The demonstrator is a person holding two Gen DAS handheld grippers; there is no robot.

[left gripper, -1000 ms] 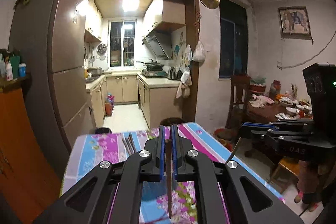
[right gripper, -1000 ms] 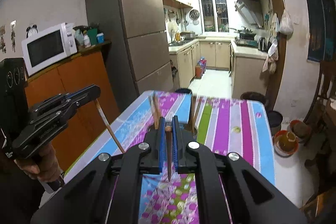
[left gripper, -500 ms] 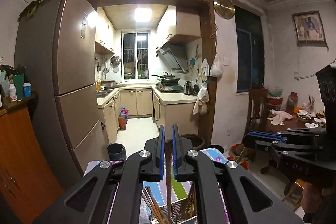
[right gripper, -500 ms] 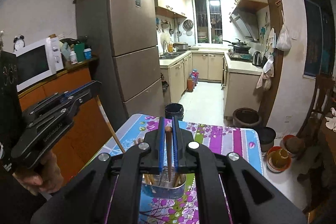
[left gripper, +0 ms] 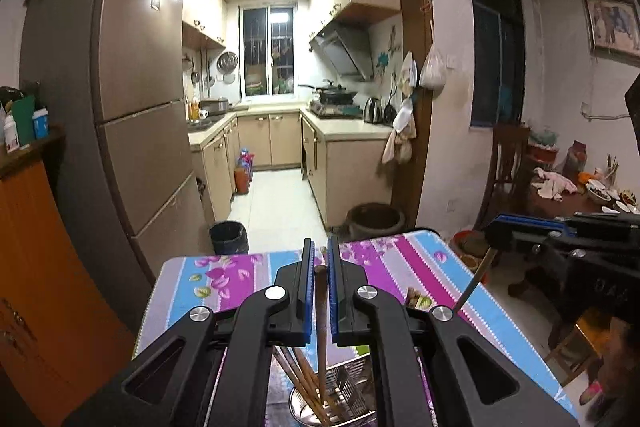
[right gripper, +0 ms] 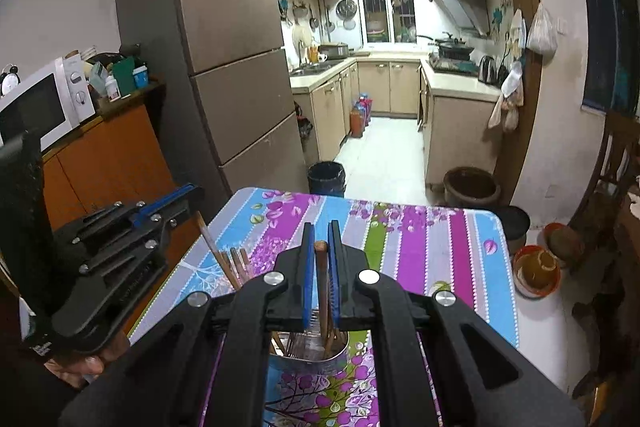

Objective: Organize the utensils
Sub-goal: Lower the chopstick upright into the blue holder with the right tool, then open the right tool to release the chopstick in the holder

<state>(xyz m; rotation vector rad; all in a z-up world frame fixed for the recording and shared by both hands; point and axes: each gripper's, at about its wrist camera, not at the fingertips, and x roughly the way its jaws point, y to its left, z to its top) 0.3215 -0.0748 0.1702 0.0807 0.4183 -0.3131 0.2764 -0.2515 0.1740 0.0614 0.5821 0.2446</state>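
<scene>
In the left wrist view my left gripper [left gripper: 319, 247] is shut on a brown chopstick [left gripper: 321, 307] that hangs down into a metal utensil holder [left gripper: 352, 383] with several chopsticks in it. The holder stands on the floral striped table [left gripper: 392, 259]. My right gripper [right gripper: 320, 231] is shut on a second chopstick [right gripper: 321, 275], whose lower end reaches into the same holder [right gripper: 304, 355]. Each gripper shows in the other's view: the right gripper [left gripper: 492, 227] at the right, the left gripper [right gripper: 196, 193] at the left, both over the holder.
Beyond the table's far edge stand a tall fridge [right gripper: 232, 47], a black bin [right gripper: 326, 179] and a brown pot [right gripper: 472, 187] on the floor. An orange cabinet with a microwave [right gripper: 36, 103] is at the left. A wooden table with dishes [left gripper: 580, 195] is at the right.
Both grippers have travelled across the table with their chopsticks still clamped. The metal holder, out of sight a second ago, now sits below both sets of jaws.
</scene>
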